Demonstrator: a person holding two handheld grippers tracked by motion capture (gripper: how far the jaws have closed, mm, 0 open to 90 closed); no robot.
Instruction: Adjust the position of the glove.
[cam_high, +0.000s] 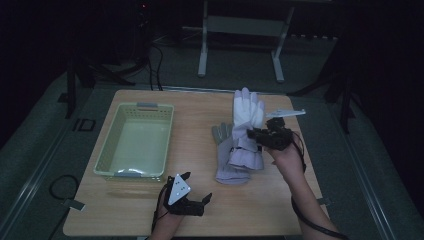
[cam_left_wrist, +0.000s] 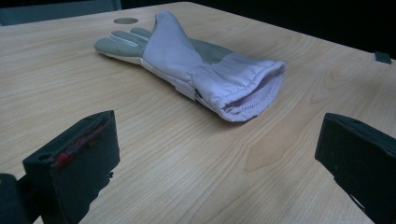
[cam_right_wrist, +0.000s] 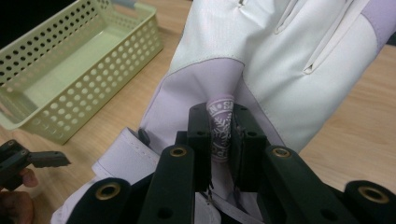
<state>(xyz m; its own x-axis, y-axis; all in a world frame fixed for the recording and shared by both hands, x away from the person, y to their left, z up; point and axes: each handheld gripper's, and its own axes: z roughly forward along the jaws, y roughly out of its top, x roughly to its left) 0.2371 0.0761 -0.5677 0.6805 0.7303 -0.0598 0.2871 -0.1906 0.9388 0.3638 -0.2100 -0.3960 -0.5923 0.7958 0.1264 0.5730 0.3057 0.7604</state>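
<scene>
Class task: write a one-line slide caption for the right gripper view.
Right gripper pinches a fold of the white glove above the table, perforated basket beyond.

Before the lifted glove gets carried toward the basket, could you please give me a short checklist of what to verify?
1. Right tool grip on the lifted glove: ok, jaws pinch a fold of fabric.
2. Second glove on the table: ok, lies flat.
3. The two gloves apart: cannot tell, they overlap in the high view.
4. Basket ready: ok, empty and upright.
5. Left tool: ok, open, holding nothing.
</scene>
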